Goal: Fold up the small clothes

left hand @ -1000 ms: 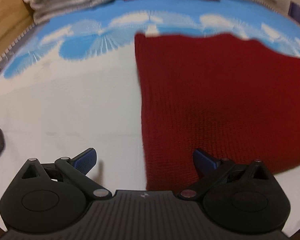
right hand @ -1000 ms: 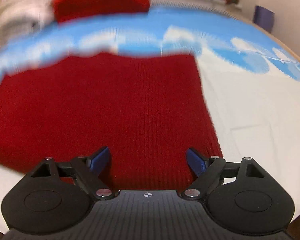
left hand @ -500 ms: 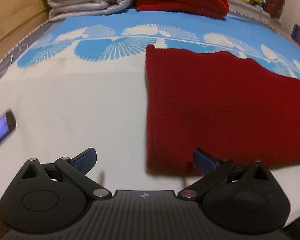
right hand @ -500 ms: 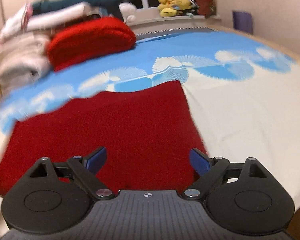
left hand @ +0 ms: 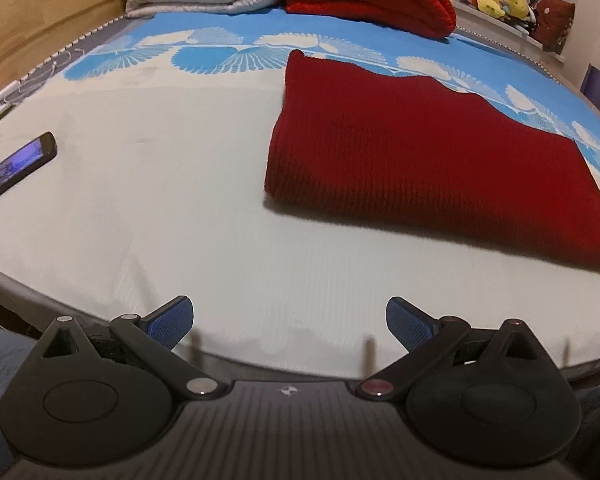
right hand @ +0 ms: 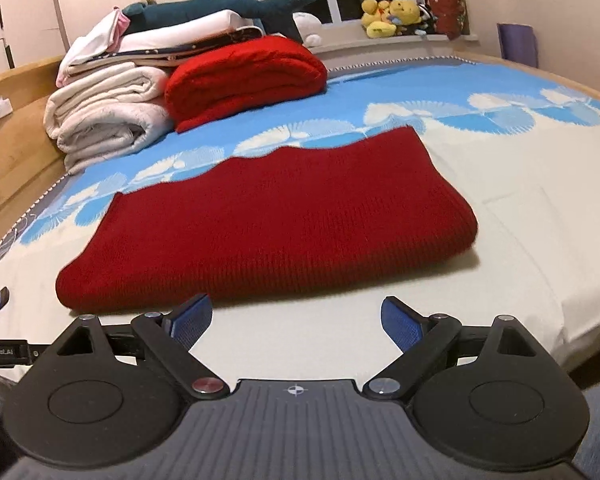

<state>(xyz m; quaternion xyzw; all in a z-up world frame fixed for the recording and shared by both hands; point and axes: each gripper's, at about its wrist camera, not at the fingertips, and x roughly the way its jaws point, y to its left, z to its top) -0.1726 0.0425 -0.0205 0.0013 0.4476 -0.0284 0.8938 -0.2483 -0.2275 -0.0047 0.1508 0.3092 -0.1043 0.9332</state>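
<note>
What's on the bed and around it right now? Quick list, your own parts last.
knit: 1, dark red, folded flat mid-bed
blanket: 1, red, rolled, far end of the bed
quilt: 1, off-white, folded, left of the blanket
linens: a few, white and pink, stacked on the quilt
shark: 1, teal, on top of the linens
phone: 1, black, screen lit, left edge of the bed
sheet: 1, white with blue fan print, covers the bed
plush toys: several, mostly yellow, on the windowsill
left gripper: open, empty, near edge of the bed
right gripper: open, empty, just short of the knit
</note>
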